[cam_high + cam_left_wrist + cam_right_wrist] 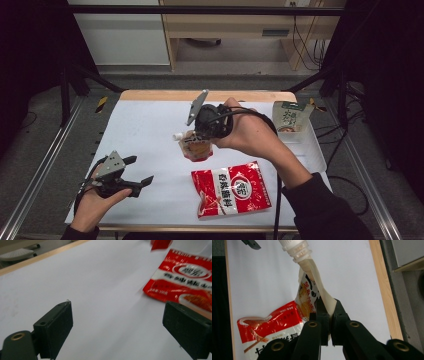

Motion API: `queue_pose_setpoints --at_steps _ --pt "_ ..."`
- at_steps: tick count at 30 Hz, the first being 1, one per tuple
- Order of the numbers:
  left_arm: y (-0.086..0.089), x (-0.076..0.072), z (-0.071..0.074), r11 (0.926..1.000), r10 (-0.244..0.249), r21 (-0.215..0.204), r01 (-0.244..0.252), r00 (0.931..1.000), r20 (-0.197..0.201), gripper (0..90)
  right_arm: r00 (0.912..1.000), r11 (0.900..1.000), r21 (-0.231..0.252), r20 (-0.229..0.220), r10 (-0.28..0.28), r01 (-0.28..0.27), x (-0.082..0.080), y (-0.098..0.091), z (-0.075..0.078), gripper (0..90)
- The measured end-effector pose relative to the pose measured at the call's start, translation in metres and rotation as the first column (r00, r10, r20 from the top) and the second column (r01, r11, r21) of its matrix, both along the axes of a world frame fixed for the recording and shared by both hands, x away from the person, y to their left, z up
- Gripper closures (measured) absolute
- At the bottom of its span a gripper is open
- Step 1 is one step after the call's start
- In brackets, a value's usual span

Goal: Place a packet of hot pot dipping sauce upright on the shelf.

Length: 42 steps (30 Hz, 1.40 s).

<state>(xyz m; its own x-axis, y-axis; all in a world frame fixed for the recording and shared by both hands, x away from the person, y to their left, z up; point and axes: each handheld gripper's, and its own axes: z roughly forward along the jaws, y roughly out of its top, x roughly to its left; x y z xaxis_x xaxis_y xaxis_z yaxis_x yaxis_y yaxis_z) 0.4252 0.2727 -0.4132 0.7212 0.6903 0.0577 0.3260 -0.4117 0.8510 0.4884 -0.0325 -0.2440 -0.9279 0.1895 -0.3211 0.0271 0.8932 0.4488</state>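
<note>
A small spouted pouch (195,146) with a white cap hangs above the white table, pinched at its top edge by my right gripper (204,131). In the right gripper view the black jaws are shut on the cream edge of the spouted pouch (317,293). A flat red and white sauce packet (231,188) lies on the table near the front. My left gripper (139,171) sits low at the front left, open, with nothing between its jaws. The left gripper view shows bare table between its fingers and the red packet (185,280) off to the right.
A white tray (309,145) stands at the table's right side with an upright cream and green pouch (290,116) in its far end. A wooden strip (207,95) edges the table's far side. Black frame posts flank the table.
</note>
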Motion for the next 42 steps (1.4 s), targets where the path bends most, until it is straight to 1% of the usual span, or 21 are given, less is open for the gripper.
queue_pose_setpoints --at_steps 1,2,4,7,9,10,11,14,15,18,20,22,25,27,30,32,33,35,38,40,42 --pt "0.002 0.0 -0.003 0.9999 0.012 0.002 -0.012 0.9999 0.004 9.2 1.0 1.0 0.0 0.003 -0.006 0.006 0.0 -0.004 0.002 87.4" --pt "0.004 0.0 -0.007 0.9998 0.019 -0.009 -0.019 0.9998 -0.003 9.2 0.9999 0.9999 0.0 0.009 -0.014 0.014 0.001 -0.009 0.004 87.4" --pt "0.009 -0.001 -0.013 0.9986 0.009 -0.052 -0.01 0.9996 -0.028 8.5 0.9991 0.9993 -0.001 0.019 -0.037 0.037 0.0 -0.02 0.009 87.3" --pt "0.014 -0.003 -0.019 0.9983 0.025 -0.052 -0.026 0.9994 -0.024 8.2 0.9969 0.9976 0.004 0.036 -0.07 0.07 -0.003 -0.038 0.018 87.3" --pt "0.017 -0.003 -0.023 0.997 0.037 -0.066 -0.039 0.9988 -0.031 8.2 0.9952 0.9961 0.014 0.042 -0.088 0.087 -0.004 -0.051 0.022 87.3" --pt "0.018 -0.004 -0.025 0.9964 0.05 -0.068 -0.051 0.9984 -0.028 8.1 0.9945 0.9953 0.018 0.044 -0.096 0.095 -0.004 -0.055 0.023 87.3" --pt "0.018 -0.004 -0.026 0.9967 0.054 -0.06 -0.056 0.9982 -0.027 7.9 0.9928 0.9935 0.028 0.043 -0.112 0.111 -0.005 -0.063 0.024 87.3" --pt "0.02 -0.003 -0.027 0.9965 0.078 -0.03 -0.078 0.9969 -0.016 7.6 0.99 0.991 0.03 0.049 -0.132 0.131 -0.006 -0.081 0.026 87.3" --pt "0.022 -0.003 -0.027 0.996 0.082 -0.035 -0.083 0.9965 -0.018 7.6 0.9885 0.9896 0.03 0.051 -0.142 0.141 -0.007 -0.089 0.027 87.3" --pt "0.027 -0.003 -0.028 0.9917 0.107 -0.068 -0.109 0.9939 -0.027 7.6 0.9846 0.9858 0.032 0.054 -0.166 0.165 -0.006 -0.109 0.028 87.3" --pt "0.028 -0.003 -0.029 0.9909 0.115 -0.066 -0.117 0.9929 -0.03 7.5 0.9815 0.9826 0.039 0.054 -0.183 0.182 -0.004 -0.121 0.029 87.3" --pt "0.03 -0.003 -0.03 0.9902 0.123 -0.063 -0.125 0.992 -0.028 7.5 0.9785 0.9795 0.039 0.053 -0.199 0.198 -0.003 -0.132 0.028 87.3" --pt "0.03 -0.002 -0.029 0.9888 0.133 -0.064 -0.135 0.9907 -0.029 7.5 0.9709 0.9718 0.042 0.05 -0.234 0.232 0.0 -0.151 0.026 87.3" --pt "0.031 -0.002 -0.029 0.9894 0.13 -0.061 -0.132 0.9911 -0.026 7.5 0.9666 0.9671 0.041 0.044 -0.253 0.251 0.002 -0.161 0.024 87.3" --pt "0.03 -0.001 -0.029 0.9899 0.129 -0.055 -0.13 0.9913 -0.025 7.5 0.9628 0.964 0.026 0.051 -0.266 0.265 0.005 -0.174 0.022 87.3" --pt "0.03 -0.002 -0.029 0.9897 0.131 -0.056 -0.132 0.9912 -0.023 7.6 0.9574 0.9588 0.028 0.054 -0.284 0.283 0.008 -0.183 0.019 87.2" --pt "0.03 -0.002 -0.029 0.9894 0.131 -0.06 -0.133 0.9911 -0.022 7.6 0.9544 0.9559 0.026 0.054 -0.294 0.293 0.01 -0.19 0.016 87.3" --pt "0.031 -0.002 -0.029 0.9891 0.132 -0.064 -0.133 0.9911 -0.018 7.6 0.9509 0.952 0.033 0.05 -0.306 0.304 0.012 -0.198 0.012 87.2" --pt "0.031 -0.001 -0.029 0.9893 0.133 -0.059 -0.133 0.991 -0.018 7.6 0.9441 0.945 0.034 0.045 -0.327 0.325 0.019 -0.209 0.004 87.2" --pt "0.03 -0.002 -0.029 0.9896 0.132 -0.057 -0.132 0.9912 -0.018 7.6 0.9418 0.9429 0.028 0.047 -0.333 0.332 0.025 -0.215 -0.001 87.2" --pt "0.03 -0.002 -0.029 0.9896 0.131 -0.057 -0.132 0.9912 -0.02 7.6 0.9393 0.9399 0.025 0.035 -0.341 0.34 0.032 -0.222 -0.008 87.3"
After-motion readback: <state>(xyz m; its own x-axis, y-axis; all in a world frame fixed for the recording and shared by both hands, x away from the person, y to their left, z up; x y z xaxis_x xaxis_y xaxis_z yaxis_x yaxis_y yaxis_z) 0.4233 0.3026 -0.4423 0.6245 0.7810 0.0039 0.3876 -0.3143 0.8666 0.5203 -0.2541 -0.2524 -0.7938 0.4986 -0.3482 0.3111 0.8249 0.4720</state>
